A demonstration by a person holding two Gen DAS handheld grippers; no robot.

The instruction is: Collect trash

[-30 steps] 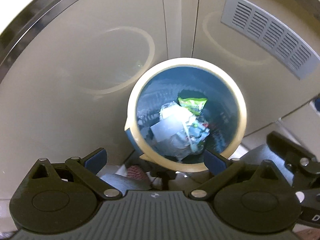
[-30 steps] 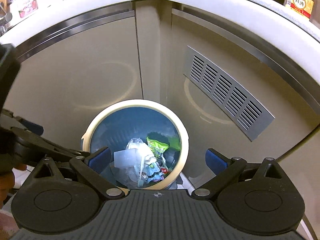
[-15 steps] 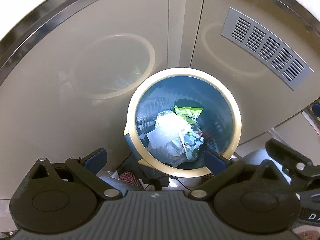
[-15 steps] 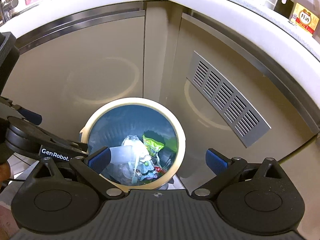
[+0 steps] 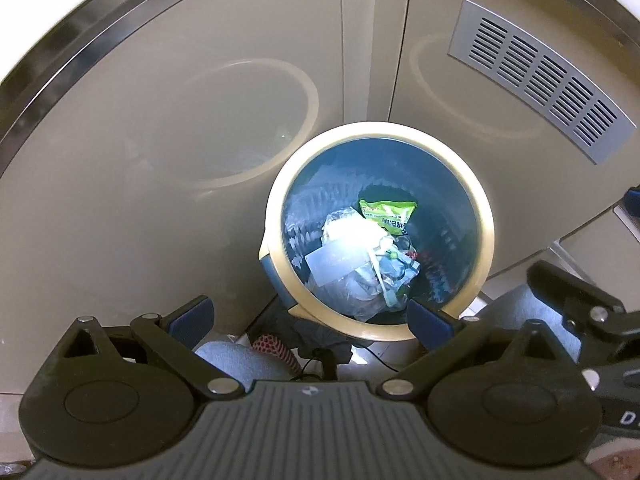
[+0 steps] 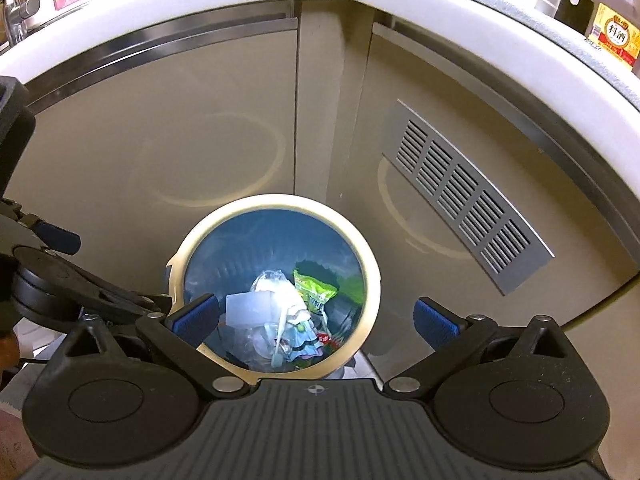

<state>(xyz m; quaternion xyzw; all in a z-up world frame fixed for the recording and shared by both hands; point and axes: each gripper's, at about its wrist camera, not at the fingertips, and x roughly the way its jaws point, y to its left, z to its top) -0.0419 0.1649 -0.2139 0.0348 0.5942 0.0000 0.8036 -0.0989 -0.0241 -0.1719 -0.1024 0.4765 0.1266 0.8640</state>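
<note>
Standing in the cabinet corner [image 6: 316,120], the bin [image 5: 486,240] holds wrappers [image 5: 386,216]; both grippers, left [image 5: 310,314] and right [image 6: 316,318], hover above, fingers wide, empty, vent [image 6: 464,196] beside.

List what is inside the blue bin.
Inside the bin: a green snack packet, a flat translucent plastic piece and crumpled clear wrapping. The pile hides whatever lies beneath it.

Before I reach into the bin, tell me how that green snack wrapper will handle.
The green snack wrapper looks thin and creased, so probably floppy and light. Its glossy film may slip between pads. It rests loosely on other trash in the bin.
</note>
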